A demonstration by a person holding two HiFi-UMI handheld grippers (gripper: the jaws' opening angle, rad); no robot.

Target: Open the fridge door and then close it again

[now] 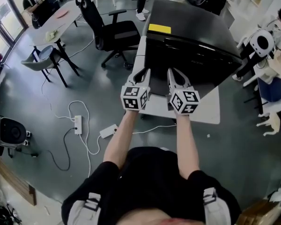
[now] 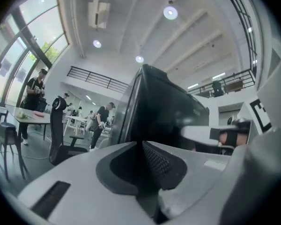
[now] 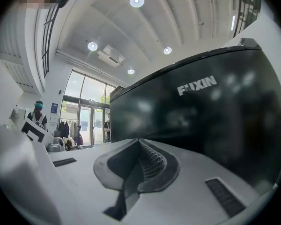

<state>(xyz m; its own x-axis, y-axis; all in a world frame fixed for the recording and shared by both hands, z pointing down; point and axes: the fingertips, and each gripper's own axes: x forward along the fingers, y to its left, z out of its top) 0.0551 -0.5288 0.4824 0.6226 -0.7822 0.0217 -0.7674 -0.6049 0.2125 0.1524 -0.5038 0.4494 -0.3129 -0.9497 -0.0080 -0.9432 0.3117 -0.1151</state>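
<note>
Two grippers, one fridge: stock as it stands.

Item: fridge (image 1: 192,36). Black and squat, set on a white table (image 1: 203,114), with a yellow label (image 1: 159,28) on its top. Pale lettering (image 3: 196,86) runs across the door (image 3: 210,125). The door lies flush with the cabinet in every view, with no gap at either edge and no interior on show.

Item: left gripper (image 1: 141,74). Held level, tips just beside the fridge's left front corner. The jaws are drawn almost together, and nothing shows between the pads. I cannot tell whether the tips touch the door's edge.

Item: right gripper (image 1: 177,76). Held level alongside the left one and facing the door front. The jaws are pressed fully together and empty, near the door but seemingly apart from it.

Item: surroundings. An office chair (image 1: 110,29) stands beyond the fridge, and a power strip (image 1: 77,124) with cables lies on the grey floor.

Progress, as judged: the door is closed and nothing is gripped. That fits either end of the job — before the opening or after the closing — and the views do not settle which. With the left tips at the door's corner edge, I lean towards the start, which would leave both the opening and the closing to do.
</note>
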